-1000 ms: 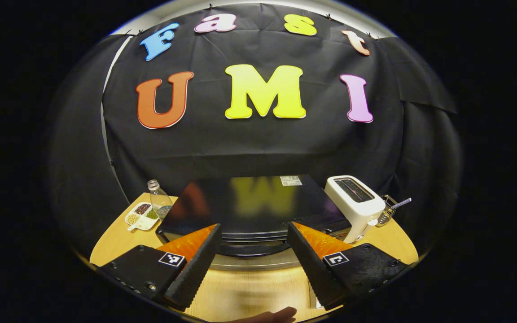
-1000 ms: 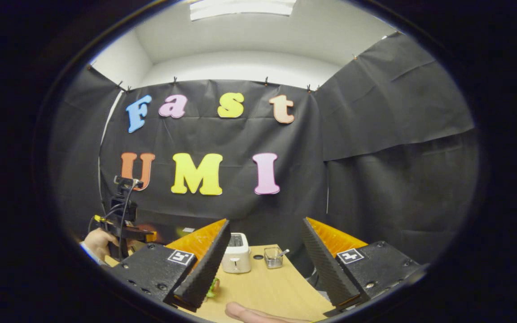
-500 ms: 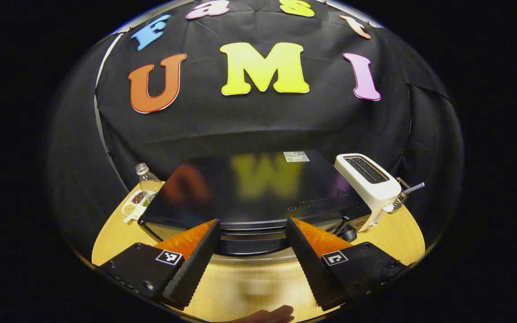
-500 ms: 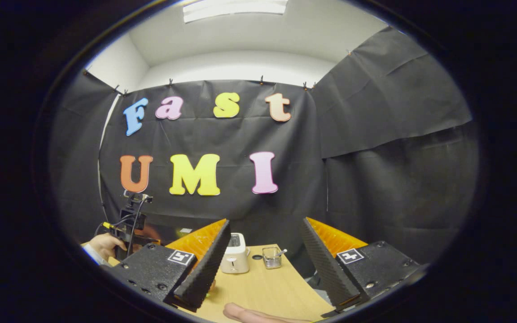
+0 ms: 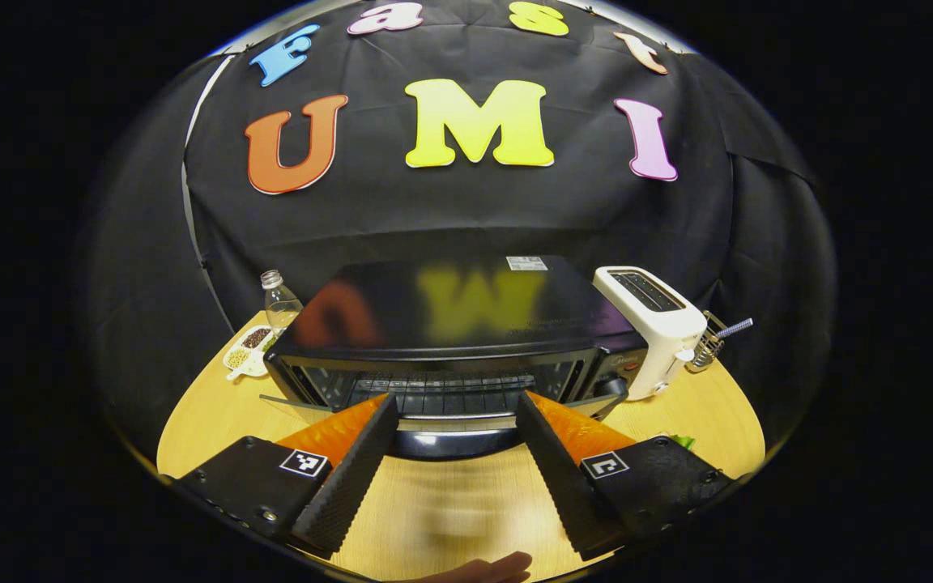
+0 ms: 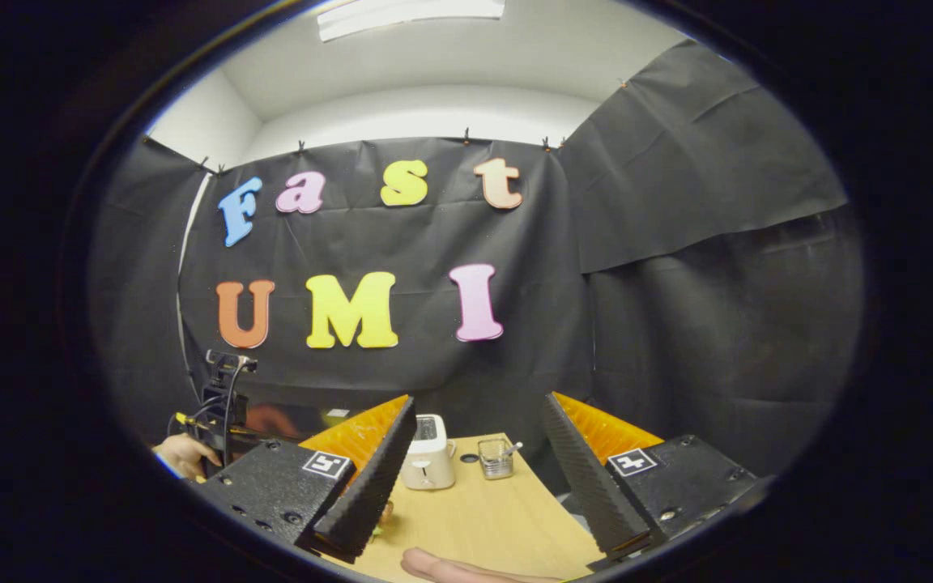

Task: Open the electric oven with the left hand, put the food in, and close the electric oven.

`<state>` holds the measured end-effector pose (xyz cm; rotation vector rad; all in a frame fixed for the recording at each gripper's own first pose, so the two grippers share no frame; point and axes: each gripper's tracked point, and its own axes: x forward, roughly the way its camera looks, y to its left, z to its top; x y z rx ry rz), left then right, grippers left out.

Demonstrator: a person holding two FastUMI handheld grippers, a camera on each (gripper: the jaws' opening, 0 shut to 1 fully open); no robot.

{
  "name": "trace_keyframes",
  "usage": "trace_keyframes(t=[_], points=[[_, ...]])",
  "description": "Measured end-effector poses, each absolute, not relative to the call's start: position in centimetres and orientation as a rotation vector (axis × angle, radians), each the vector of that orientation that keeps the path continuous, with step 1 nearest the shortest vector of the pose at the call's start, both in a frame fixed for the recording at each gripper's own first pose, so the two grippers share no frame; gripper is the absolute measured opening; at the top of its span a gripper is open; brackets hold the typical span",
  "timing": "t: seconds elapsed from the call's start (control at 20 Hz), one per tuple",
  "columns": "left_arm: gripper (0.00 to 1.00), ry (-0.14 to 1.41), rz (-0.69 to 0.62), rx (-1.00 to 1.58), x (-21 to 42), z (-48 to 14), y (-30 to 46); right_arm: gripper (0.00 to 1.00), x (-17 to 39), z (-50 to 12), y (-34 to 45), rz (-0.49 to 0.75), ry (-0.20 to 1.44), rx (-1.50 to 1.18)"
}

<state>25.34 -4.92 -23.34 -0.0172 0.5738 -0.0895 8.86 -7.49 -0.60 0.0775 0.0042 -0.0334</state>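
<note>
The black electric oven (image 5: 466,312) stands in the middle of the left gripper view. Its door (image 5: 288,402) is tipped partway down, and the wire rack (image 5: 442,390) inside shows. The dark door handle (image 5: 450,441) lies low between the fingers of my left gripper (image 5: 456,405), which is open and not pressing on it. A green bit of food (image 5: 681,441) peeks out by the right finger. In the right gripper view my right gripper (image 6: 479,405) is open and holds nothing. The food (image 6: 385,514) lies just past its left finger. The left gripper (image 6: 219,405) is far left in that view, by the oven (image 6: 288,417).
A white toaster (image 5: 649,324) stands right of the oven, with a small wire holder (image 5: 713,344) beyond it. A clear bottle (image 5: 279,300) and a dish of beans (image 5: 244,360) sit at the table's (image 5: 450,510) back left. A thumb (image 6: 450,567) shows at the bottom.
The oven door has swung from shut to partway down, baring the rack. My left gripper has drawn back from the oven. The right gripper has barely moved.
</note>
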Motion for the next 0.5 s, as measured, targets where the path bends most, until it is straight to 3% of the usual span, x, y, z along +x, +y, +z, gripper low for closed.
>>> trace_keyframes(t=[0.25,0.3,0.35,0.5], points=[[0.98,0.571,-0.094,-0.009,22.4,-24.4,-5.0,0.89,8.4,-0.8,-7.7,-0.037,0.005,0.079],[0.98,0.572,-0.093,-0.01,21.7,-24.7,-5.0,1.0,8.3,-0.9,-7.8,-0.038,0.006,0.078],[0.98,0.57,-0.097,-0.005,21.1,-25.1,-4.9,0.9,8.3,-1.0,-7.7,-0.038,0.009,0.076],[0.97,0.566,-0.092,-0.015,19.4,-26.1,-4.8,0.89,8.3,-1.4,-7.6,-0.038,0.018,0.07]])
